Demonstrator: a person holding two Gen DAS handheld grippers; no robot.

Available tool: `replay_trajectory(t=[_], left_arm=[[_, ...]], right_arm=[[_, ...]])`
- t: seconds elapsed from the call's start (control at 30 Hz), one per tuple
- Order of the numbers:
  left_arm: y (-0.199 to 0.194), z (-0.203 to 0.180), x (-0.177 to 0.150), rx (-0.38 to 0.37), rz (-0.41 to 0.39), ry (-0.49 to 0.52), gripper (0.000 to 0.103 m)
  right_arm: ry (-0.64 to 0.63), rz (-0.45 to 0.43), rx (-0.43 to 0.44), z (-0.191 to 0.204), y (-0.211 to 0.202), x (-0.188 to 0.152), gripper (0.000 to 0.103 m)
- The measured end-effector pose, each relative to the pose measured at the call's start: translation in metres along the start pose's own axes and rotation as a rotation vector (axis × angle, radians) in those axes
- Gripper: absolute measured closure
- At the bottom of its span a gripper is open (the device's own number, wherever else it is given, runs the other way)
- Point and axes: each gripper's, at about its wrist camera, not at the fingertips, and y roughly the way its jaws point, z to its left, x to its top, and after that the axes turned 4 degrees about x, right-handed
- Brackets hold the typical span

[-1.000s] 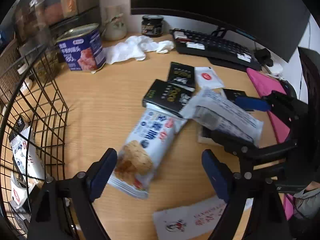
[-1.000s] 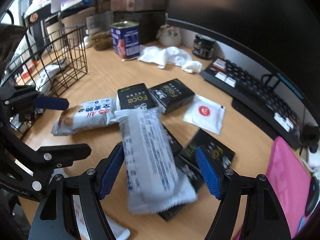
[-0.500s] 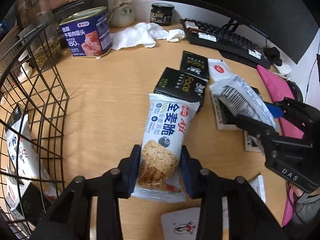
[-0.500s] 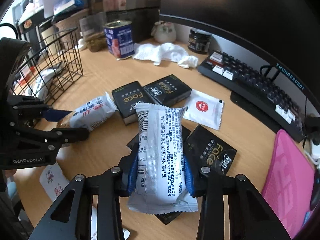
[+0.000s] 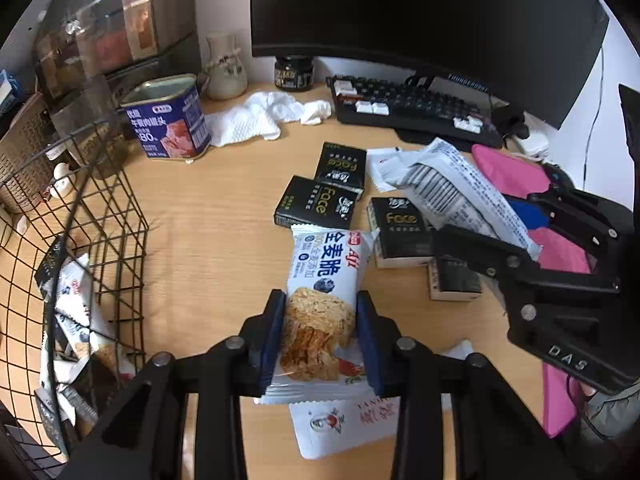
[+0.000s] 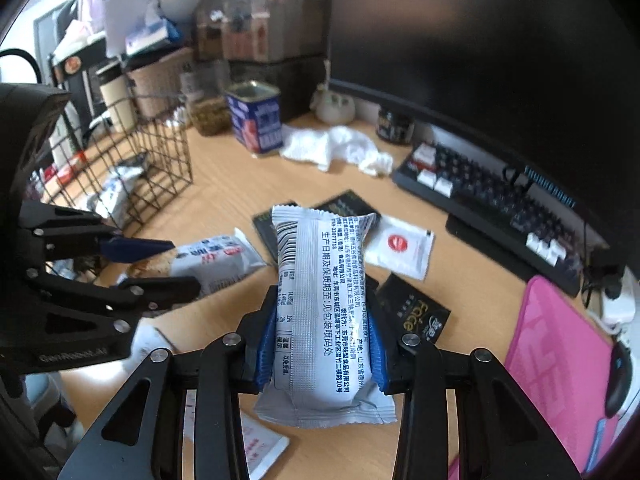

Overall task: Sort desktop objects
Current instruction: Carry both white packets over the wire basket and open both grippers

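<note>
My left gripper is shut on a white and blue cracker packet, held above the wooden desk. My right gripper is shut on a second white snack packet, its printed back facing the camera, lifted off the desk. The right gripper and its packet also show at the right of the left wrist view. The left gripper and its packet show at the left of the right wrist view. A black wire basket with several packets inside stands at the left.
Black "Face" boxes and sachets lie mid-desk. A blue luncheon meat tin, a white cloth, a jar, a keyboard, a monitor and a pink pad ring the area. A white sachet lies near the front edge.
Both grippers went from open to shut on their snack packets and lifted them up off the desk. The view has risen and pulled back from the desk.
</note>
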Motion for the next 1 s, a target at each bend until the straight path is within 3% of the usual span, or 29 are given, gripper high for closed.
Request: replay_trajectory(t=[0.27, 0.47, 0.67, 0.8, 1.0], left_arm=[[-0.065, 0.013, 0.002, 0.012, -0.124, -0.021, 0.065], [-0.107, 0.067, -0.006, 0.096, -0.191, -0.125, 0.065], [-0.122, 0.149, -0.04, 0.213, -0.196, -0.294, 0.065], [-0.126, 0.182, -0.054, 0.269, -0.198, -0.349, 0.065], [-0.108, 0.201, -0.065, 0.302, -0.166, -0.381, 0.065]], right_arm=[[-0.064, -0.07, 0.027, 0.04, -0.036, 0.023, 0.066], [-0.139, -0.131, 0.092, 0.091, -0.05, 0.062, 0.066], [-0.228, -0.135, 0.177, 0.162, -0.032, 0.104, 0.066], [-0.298, -0.112, 0.218, 0.213, -0.009, 0.117, 0.066], [-0.248, -0.066, 0.29, 0.231, 0.027, 0.116, 0.066]])
